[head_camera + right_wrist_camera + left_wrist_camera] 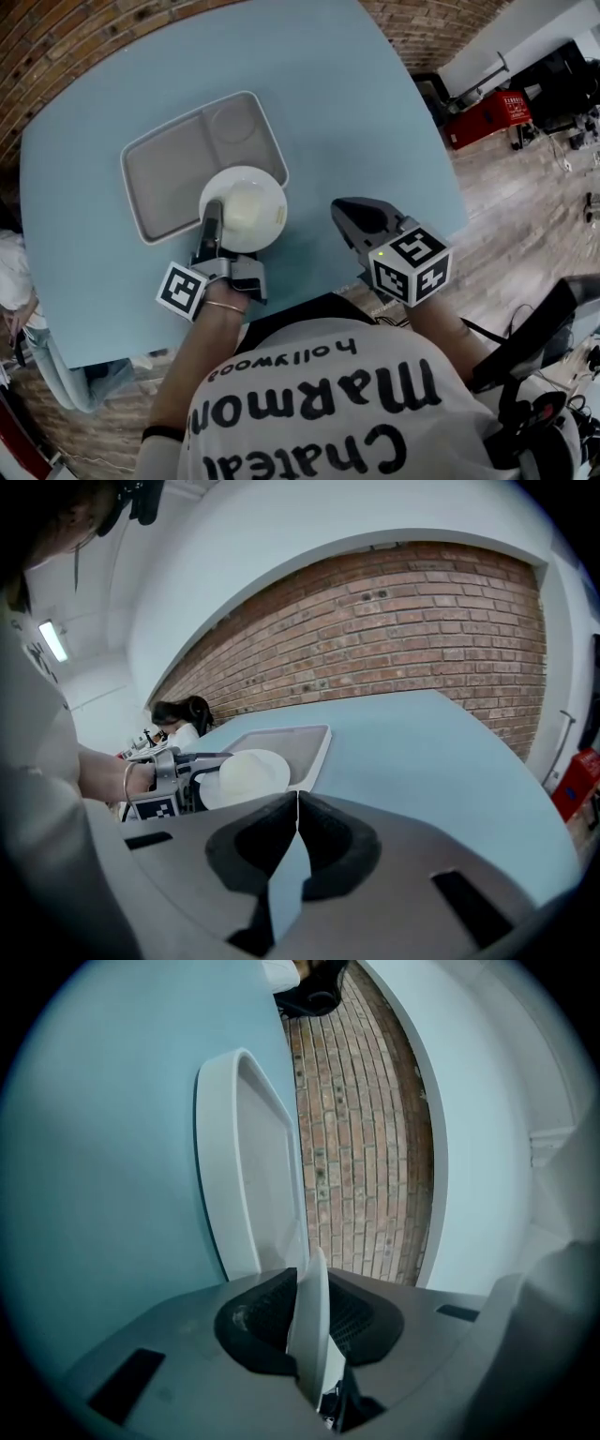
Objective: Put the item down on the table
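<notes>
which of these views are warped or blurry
Head view: sharp, soft even light, table edges bowed. Left gripper view: strong fisheye, dark corners, plate rim soft up close. Right gripper view: brick wall bent into an arc.

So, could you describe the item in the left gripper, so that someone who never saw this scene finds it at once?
Start from the light blue table; on it lies a grey rectangular tray with compartments. At the tray's corner nearest the person, the left gripper pinches the rim of a small white plate. It is the only round, white thing there.
</notes>
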The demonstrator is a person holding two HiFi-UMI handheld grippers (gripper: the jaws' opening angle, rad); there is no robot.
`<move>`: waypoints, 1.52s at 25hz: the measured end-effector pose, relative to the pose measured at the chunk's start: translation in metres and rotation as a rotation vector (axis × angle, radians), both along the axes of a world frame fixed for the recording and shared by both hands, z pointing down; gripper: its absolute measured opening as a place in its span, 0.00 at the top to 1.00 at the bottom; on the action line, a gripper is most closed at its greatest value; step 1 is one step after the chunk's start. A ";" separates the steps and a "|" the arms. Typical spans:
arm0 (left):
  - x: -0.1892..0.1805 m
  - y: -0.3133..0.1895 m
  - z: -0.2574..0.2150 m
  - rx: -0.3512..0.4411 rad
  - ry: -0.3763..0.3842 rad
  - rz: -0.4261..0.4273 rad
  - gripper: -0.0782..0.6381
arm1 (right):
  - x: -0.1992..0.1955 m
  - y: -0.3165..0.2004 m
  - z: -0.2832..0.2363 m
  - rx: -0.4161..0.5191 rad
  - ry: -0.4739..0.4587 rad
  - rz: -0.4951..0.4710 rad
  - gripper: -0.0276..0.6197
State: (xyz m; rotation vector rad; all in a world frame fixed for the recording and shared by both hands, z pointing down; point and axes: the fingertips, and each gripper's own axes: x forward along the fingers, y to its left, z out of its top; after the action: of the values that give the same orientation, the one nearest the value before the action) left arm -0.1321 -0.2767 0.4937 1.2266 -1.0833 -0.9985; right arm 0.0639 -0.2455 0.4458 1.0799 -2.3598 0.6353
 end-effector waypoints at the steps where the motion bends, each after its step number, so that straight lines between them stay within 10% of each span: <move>1: 0.001 0.000 0.000 -0.006 -0.003 0.001 0.82 | -0.001 0.001 0.000 0.000 -0.001 -0.002 0.94; 21: 0.005 0.005 0.031 -0.311 -0.166 0.095 0.81 | 0.005 0.001 0.005 -0.002 -0.010 0.053 0.94; 38: 0.010 0.017 0.043 -0.498 0.062 -0.041 0.63 | 0.015 0.014 -0.014 0.022 -0.012 0.094 0.94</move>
State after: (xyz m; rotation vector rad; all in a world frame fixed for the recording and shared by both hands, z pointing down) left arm -0.1225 -0.2592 0.5368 0.7666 -1.2203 -0.7300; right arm 0.0791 -0.2318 0.4318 1.2057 -2.3424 0.6514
